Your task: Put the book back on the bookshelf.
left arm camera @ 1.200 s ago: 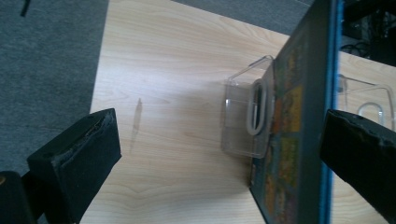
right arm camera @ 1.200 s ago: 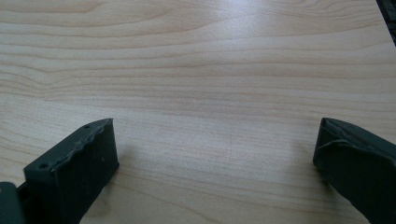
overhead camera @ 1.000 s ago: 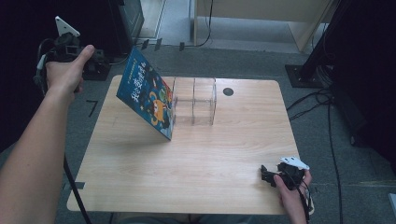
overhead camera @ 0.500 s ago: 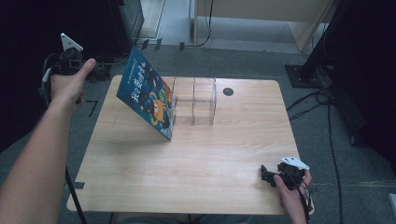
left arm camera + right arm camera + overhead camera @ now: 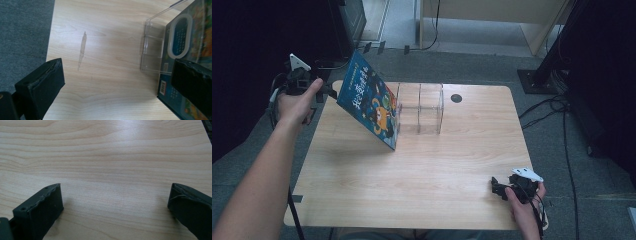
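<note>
A blue picture book [image 5: 372, 107] stands tilted on the wooden table [image 5: 412, 180], with its top leaning left and its lower edge at the clear acrylic rack [image 5: 427, 107]. My left gripper [image 5: 327, 90] hovers open at the table's far left corner, just left of the book's upper edge. In the left gripper view, my left gripper [image 5: 117, 67] has its jaws wide apart, with the book's back cover [image 5: 185, 37] and the rack [image 5: 152, 47] beyond the right jaw. My right gripper [image 5: 497, 189] rests open near the front right edge, and in the right gripper view the right gripper [image 5: 115, 190] has bare wood between its jaws.
A small dark round hole [image 5: 456, 98] marks the table behind the rack. Grey carpet [image 5: 562, 150] surrounds the table, with cables [image 5: 552, 107] and a black stand base [image 5: 542, 77] on the floor at the right.
My left hand and gripper have moved right and nearer, closing on the book's upper edge. The book, rack and right gripper have stayed put.
</note>
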